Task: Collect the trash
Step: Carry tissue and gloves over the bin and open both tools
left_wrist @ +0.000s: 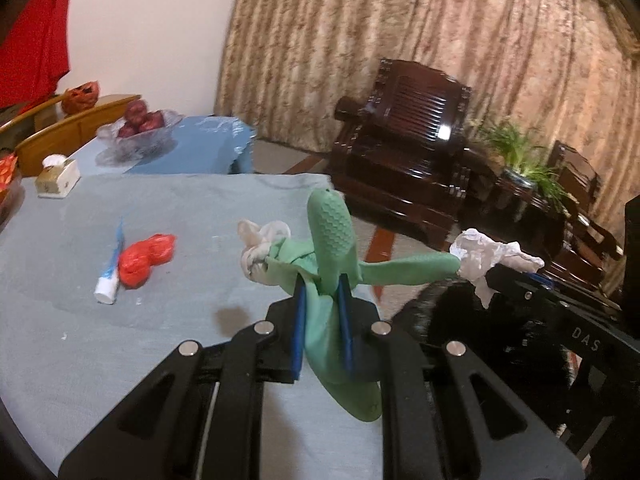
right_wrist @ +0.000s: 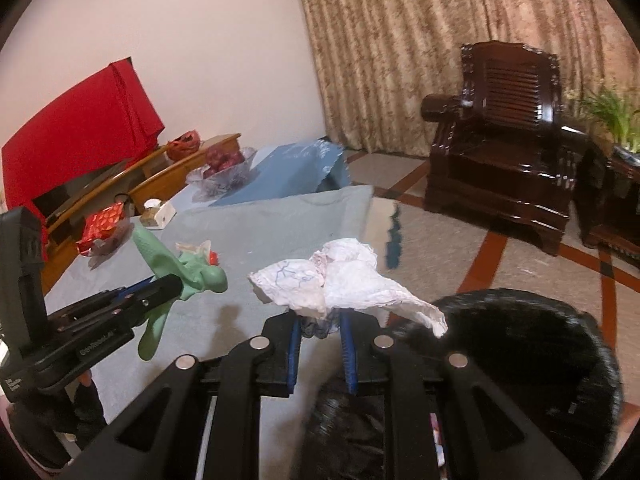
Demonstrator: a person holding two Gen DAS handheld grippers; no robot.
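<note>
The left tool (left_wrist: 322, 300) is nearly closed on a green rubber glove (left_wrist: 332, 240), whose broad finger is stippled with a raised grip pattern while the thinner fingers splay limp to the sides. A wad of whitish tissue (left_wrist: 260, 246) sits caught in the glove's folds, just beyond the blue pads.

The right tool (right_wrist: 320, 320) pinches a crumpled white paper (right_wrist: 340, 280), creased and faintly marked with blue lines, its jaws drawn in close around the lower folds. The paper hangs above the near edge of the tabletop (right_wrist: 260, 224), beside the mouth of a black bin bag (right_wrist: 520, 352) with glossy, wrinkled film; what lies inside is too dark to tell.

On the pale blue cloth of the tabletop lie a scrunched red plastic bag (left_wrist: 146, 258) touching a white-and-blue tube (left_wrist: 110, 276). Farther back stand a tissue box (left_wrist: 58, 178) and a clear glass bowl (left_wrist: 136, 130) holding dark red fruit. A dark carved armchair (right_wrist: 504, 152) stands on the floor before patterned curtains.
</note>
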